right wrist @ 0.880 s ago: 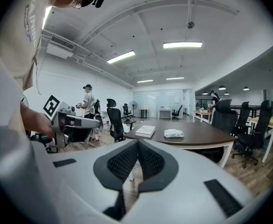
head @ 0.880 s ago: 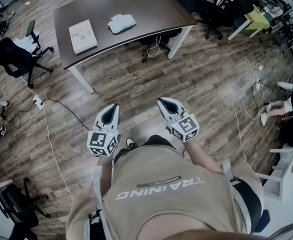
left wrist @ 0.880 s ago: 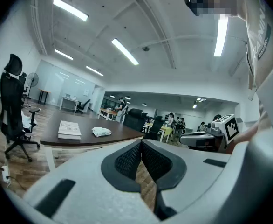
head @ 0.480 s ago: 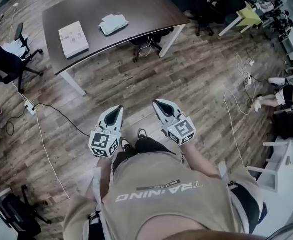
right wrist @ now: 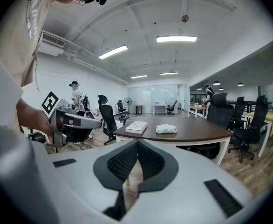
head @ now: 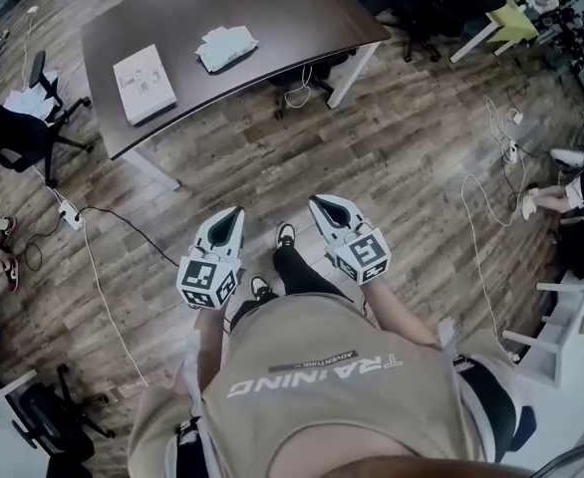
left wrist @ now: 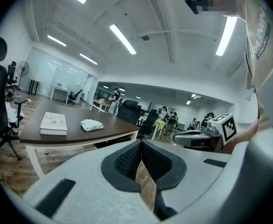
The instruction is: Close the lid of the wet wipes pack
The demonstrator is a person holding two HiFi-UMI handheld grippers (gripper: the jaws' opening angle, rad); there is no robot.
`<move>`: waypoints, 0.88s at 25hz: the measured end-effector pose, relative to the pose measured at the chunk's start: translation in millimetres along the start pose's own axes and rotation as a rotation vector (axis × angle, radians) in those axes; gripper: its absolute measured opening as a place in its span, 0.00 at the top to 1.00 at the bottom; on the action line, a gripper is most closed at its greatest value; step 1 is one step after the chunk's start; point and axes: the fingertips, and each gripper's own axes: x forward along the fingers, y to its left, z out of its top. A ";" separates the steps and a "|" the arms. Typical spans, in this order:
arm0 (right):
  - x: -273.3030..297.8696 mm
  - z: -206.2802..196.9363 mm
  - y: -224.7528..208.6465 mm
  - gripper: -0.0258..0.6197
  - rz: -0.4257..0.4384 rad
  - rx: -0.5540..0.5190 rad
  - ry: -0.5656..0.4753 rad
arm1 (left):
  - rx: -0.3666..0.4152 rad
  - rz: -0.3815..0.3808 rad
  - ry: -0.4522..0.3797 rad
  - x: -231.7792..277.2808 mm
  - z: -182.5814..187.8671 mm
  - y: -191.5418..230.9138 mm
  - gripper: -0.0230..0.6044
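With our left tool (head: 234,211) and right tool (head: 318,201) both closed and empty, we should step close to the counter (head: 272,8) and face the wet wipes pack (head: 225,47) squarely before pressing.

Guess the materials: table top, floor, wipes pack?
Table top: dark brown, smooth and matte. It could be wood or a wood-look laminate; the look leaves that open.
Floor: planks in mixed brown tones with visible joints. It may be real wood or printed vinyl.
Wet wipes pack: probably soft, pale plastic film, going by its crumpled, wrinkled outline. The lid is too small to make out.
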 end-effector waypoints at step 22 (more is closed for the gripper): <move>134.4 28.6 -168.9 0.94 0.144 -0.005 -0.041 | -0.016 0.091 0.040 171.2 81.6 49.0 0.96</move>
